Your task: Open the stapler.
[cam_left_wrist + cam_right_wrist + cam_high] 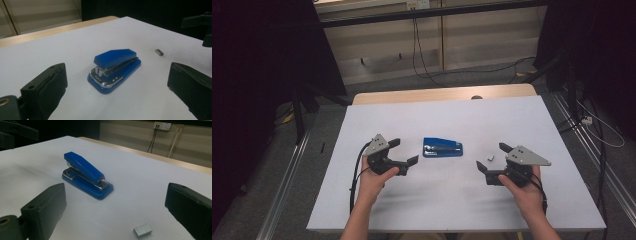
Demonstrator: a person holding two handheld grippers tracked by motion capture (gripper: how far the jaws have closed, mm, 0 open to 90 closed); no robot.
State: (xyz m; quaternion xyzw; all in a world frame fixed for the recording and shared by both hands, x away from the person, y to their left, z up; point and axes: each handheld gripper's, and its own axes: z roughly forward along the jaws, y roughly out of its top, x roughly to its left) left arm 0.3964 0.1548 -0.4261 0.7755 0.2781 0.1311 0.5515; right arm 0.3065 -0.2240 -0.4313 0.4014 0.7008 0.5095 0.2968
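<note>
White table (452,200): blue stapler (442,147) and staple block (490,158) between open grippers.

We see a white rectangular table top (512,115) over a light wooden edge (442,93), grey carpet floor (462,75), a beige panelled wall (482,35), black hanging cables (417,45) and dark curtains (257,60).

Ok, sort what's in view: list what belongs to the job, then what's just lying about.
Job:
blue stapler
block of staples
left gripper, open
right gripper, open

Lying about:
white sheet covering the table
cables on the floor behind
</note>
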